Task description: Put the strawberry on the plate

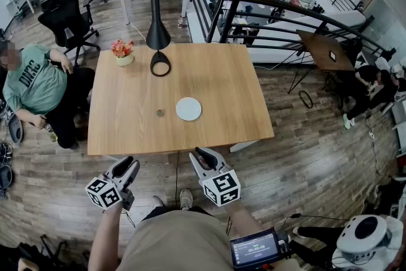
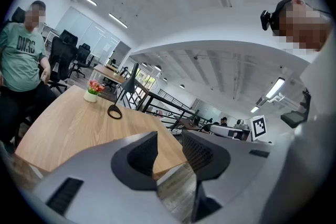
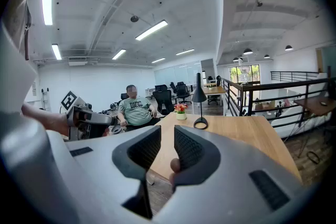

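You stand in an open office loft with a plank floor (image 1: 304, 155), a black railing (image 1: 266, 9) and desk chairs (image 1: 70, 19) at the back. In front of you is a bare wooden table (image 1: 127, 117). A person in a green shirt (image 1: 35, 82) sits at its left side.

At the table's far edge a black lamp (image 1: 158, 35) stands upright on its ring base, with a small pot of flowers (image 1: 123, 52) just to its left. A white plate (image 1: 188, 108) lies flat in the near half of the table. The strawberry (image 1: 160, 113) sits on the wood just left of the plate, close to it but not touching. It is too small in the head view to show more than a dark spot.

You hold both grippers short of the table's near edge, over the floor, pointing towards the table and tipped slightly down. Both are well apart from the strawberry and the plate.

On your left gripper (image 1: 129, 164) the fingers (image 2: 144, 152) stand apart, with only table edge and floor showing in the gap between them. On your right gripper (image 1: 198, 152) the fingers (image 3: 189, 149) are drawn together, with only a thin slit between them, and they hold nothing. Tabletop shows through the slit.
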A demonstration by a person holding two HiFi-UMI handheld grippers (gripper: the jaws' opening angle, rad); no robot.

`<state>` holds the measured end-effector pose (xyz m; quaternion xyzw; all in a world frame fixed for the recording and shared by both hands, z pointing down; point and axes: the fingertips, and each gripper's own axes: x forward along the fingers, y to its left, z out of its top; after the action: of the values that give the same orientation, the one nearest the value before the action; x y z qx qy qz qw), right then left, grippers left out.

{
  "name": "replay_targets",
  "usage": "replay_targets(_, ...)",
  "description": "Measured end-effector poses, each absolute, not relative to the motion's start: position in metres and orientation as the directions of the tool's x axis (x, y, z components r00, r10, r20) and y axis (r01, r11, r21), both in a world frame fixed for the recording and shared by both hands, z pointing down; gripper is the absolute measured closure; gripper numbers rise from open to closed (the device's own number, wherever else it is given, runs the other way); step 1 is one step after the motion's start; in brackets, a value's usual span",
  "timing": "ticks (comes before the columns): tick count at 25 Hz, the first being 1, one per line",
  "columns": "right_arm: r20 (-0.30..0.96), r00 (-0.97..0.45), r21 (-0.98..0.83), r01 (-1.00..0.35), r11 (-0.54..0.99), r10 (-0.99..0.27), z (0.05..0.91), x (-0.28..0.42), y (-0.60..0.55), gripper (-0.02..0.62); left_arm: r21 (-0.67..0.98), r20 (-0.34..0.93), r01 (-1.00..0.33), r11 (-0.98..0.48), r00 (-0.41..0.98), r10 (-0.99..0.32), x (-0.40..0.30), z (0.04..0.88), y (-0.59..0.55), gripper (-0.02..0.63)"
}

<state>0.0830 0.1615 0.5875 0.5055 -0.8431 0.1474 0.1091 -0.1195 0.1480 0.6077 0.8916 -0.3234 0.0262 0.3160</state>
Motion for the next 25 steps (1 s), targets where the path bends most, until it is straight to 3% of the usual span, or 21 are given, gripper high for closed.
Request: replay_targets(25,0.318,-0.511,-0.086,-0.854,0.512,-0.799,0.598,0.13,0.163,0.511,0.514,0.259,-0.646,-0.565,0.744,-0.615,-0.069,0.61,0.159,0.476)
